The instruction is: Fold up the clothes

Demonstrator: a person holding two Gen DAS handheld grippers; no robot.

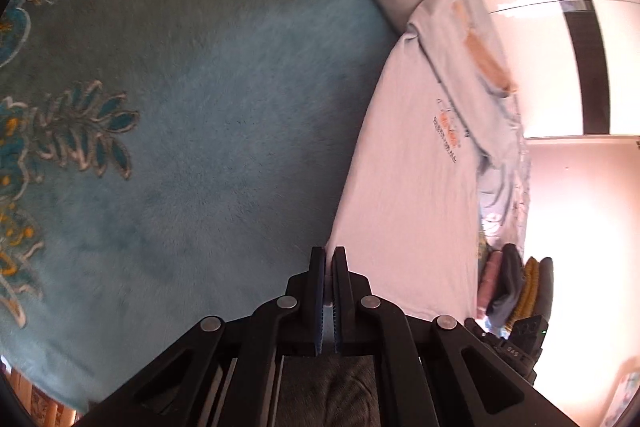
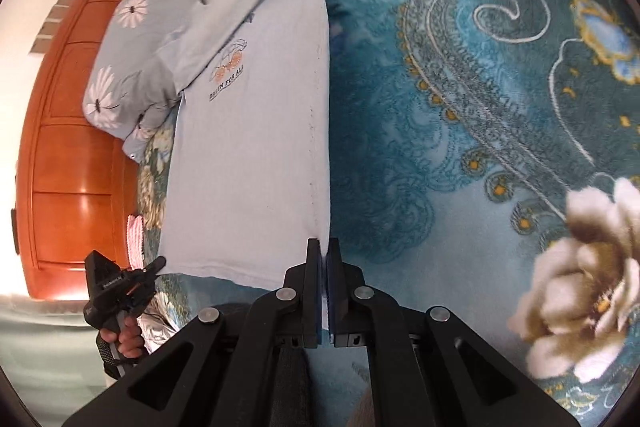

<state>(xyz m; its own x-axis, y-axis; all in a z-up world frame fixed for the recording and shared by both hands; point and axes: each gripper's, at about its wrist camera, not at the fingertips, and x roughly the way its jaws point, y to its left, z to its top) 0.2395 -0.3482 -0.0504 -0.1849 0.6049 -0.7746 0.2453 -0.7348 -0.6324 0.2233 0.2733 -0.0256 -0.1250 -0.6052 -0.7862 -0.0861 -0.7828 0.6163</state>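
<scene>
Both tools are clamped on the hem of the light blue T-shirt [image 2: 248, 155]: the right tool [image 2: 323, 255] at one bottom corner, the left tool [image 1: 329, 263] at the other. The shirt lies stretched on the plush teal blanket [image 2: 460, 107] of the bed, its sleeve end toward the daisy-print pillow [image 2: 120, 67]. It looks thin, soft and light, so it would sag between grips; the hem corners seem the best hold.

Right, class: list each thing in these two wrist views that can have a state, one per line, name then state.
light blue T-shirt: laid out on the blanket, partly folded, a sleeve turned over the chest, both bottom corners pinched.
left gripper: shut on the shirt's hem corner.
right gripper: shut on the other hem corner.
teal floral blanket: spread flat under the shirt.
daisy-print pillow: lying beside the shirt.
stack of clothes: folded, piled.
</scene>
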